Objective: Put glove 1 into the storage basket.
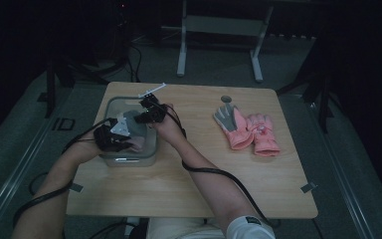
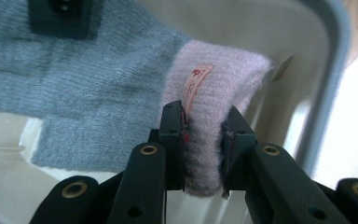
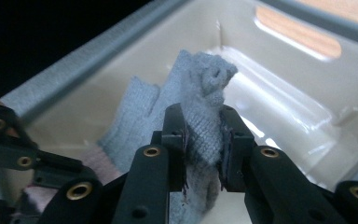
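A knit glove, grey [image 2: 98,93] with a pale pink cuff [image 2: 219,79], hangs inside a white bin with a grey rim [image 1: 110,102] at the table's left. My left gripper [image 2: 204,135] is shut on the pink cuff, beside a small sewn-in label [image 2: 193,86]. My right gripper [image 3: 204,135] is shut on the bunched grey finger end of the glove [image 3: 196,88]. In the high view both the left gripper [image 1: 129,142] and the right gripper [image 1: 142,118] reach into the bin from the near side, close together. The bin's white wall [image 3: 284,79] rises behind the glove.
Two pink gloves [image 1: 263,137] lie side by side on the right half of the wooden table [image 1: 189,189], one showing a grey palm [image 1: 226,118]. A round grey hole [image 1: 226,99] sits behind them. A metal frame [image 1: 219,30] stands on the floor beyond the table.
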`<move>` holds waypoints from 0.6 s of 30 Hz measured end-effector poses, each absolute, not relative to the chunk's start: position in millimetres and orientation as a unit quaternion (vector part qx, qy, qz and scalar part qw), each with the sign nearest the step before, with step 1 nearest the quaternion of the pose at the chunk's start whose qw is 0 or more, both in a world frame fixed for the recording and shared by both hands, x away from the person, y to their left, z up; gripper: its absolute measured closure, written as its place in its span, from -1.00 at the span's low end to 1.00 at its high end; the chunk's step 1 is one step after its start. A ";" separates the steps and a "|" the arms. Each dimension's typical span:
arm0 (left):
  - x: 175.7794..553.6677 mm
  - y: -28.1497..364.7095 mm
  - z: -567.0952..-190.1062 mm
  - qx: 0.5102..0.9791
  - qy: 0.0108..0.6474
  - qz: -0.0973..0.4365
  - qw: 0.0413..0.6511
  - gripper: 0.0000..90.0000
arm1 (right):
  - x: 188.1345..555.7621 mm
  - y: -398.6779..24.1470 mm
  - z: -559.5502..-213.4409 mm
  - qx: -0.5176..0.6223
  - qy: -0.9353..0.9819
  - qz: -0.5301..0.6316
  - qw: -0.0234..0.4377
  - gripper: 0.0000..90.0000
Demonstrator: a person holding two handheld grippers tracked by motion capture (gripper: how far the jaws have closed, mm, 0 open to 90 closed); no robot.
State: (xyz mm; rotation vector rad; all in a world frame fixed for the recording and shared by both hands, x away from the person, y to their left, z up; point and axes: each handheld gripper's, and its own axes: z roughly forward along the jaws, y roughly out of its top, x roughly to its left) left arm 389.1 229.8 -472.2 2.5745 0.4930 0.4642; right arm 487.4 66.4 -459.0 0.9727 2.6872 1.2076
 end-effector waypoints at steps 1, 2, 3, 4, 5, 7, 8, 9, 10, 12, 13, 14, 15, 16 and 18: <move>391.9 229.9 -474.4 0.940 0.182 0.164 0.237 0.64 | 489.7 66.1 -462.3 0.316 0.867 0.385 0.020 0.68; 391.9 229.9 -474.4 0.940 0.182 0.164 0.237 0.64 | 489.7 66.1 -462.3 0.316 0.867 0.385 0.020 0.68; 398.0 231.2 -477.2 0.942 0.186 0.157 0.233 0.64 | 493.6 64.7 -467.8 0.321 0.869 0.376 0.023 0.67; 401.1 231.5 -478.1 0.942 0.188 0.153 0.230 0.64 | 495.7 63.6 -470.2 0.325 0.868 0.374 0.023 0.67; 403.8 231.0 -479.0 0.943 0.189 0.150 0.229 0.64 | 497.4 62.9 -472.2 0.328 0.868 0.372 0.022 0.67; 406.1 229.9 -479.8 0.945 0.187 0.145 0.227 0.64 | 498.6 62.5 -473.8 0.330 0.869 0.369 0.023 0.66; 409.5 226.2 -482.7 0.950 0.175 0.143 0.216 0.64 | 500.6 62.7 -476.8 0.329 0.872 0.361 0.027 0.63; 409.5 226.2 -482.7 0.950 0.175 0.143 0.216 0.64 | 500.6 62.7 -476.8 0.329 0.872 0.361 0.027 0.63; 413.3 224.1 -486.4 0.953 0.172 0.139 0.207 0.64 | 502.2 62.4 -478.7 0.325 0.876 0.354 0.029 0.56; 417.7 223.9 -490.1 0.953 0.179 0.133 0.203 0.64 | 503.9 59.8 -479.0 0.326 0.878 0.350 0.026 0.47; 419.8 223.8 -492.1 0.955 0.179 0.130 0.196 0.63 | 504.2 58.2 -478.4 0.324 0.879 0.349 0.028 0.37; 421.6 223.1 -494.1 0.956 0.183 0.128 0.188 0.63 | 504.3 56.1 -476.7 0.324 0.878 0.352 0.033 0.36; 423.4 222.7 -493.9 0.956 0.186 0.127 0.188 0.63 | 504.6 53.6 -474.3 0.325 0.876 0.356 0.030 0.35; 424.9 222.4 -493.2 0.956 0.186 0.123 0.189 0.63 | 504.3 51.2 -471.6 0.324 0.874 0.360 0.031 0.34; 427.0 219.8 -492.7 0.960 0.186 0.113 0.178 0.61 | 502.5 47.2 -466.2 0.322 0.872 0.369 0.030 0.30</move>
